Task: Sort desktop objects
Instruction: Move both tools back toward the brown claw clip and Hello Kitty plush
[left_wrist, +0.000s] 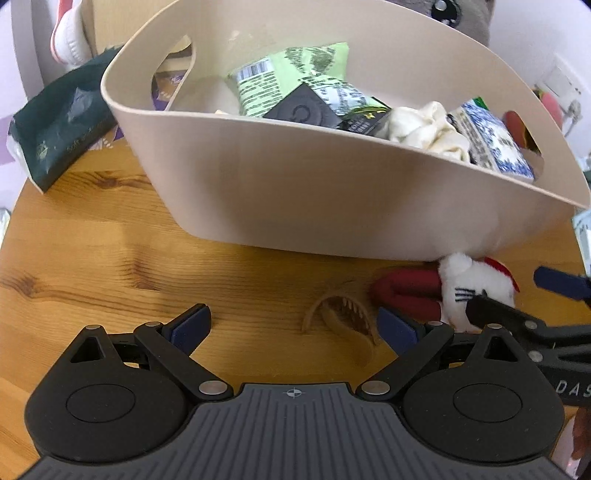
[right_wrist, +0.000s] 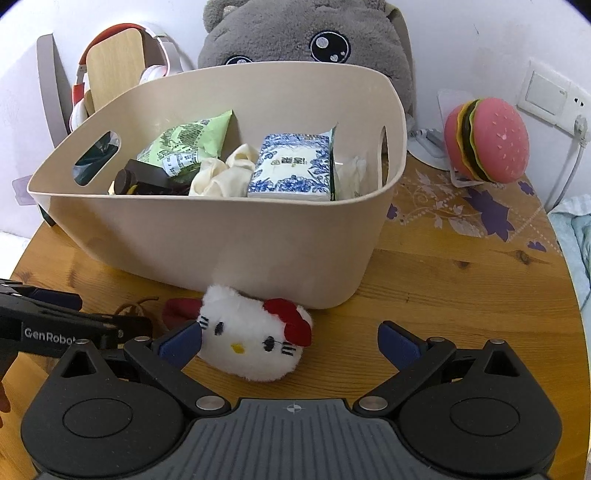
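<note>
A beige basket stands on the round wooden table and holds a green snack bag, a blue-and-white tissue pack, a cream cloth and a black box. A white Hello Kitty plush with a red bow lies on the table in front of the basket. My right gripper is open, its left finger beside the plush. My left gripper is open and empty, with a tan hair claw on the table between its fingers.
A dark green pouch lies left of the basket. A grey plush and headphones stand at the back. A pink burger toy sits at the back right on a patterned mat.
</note>
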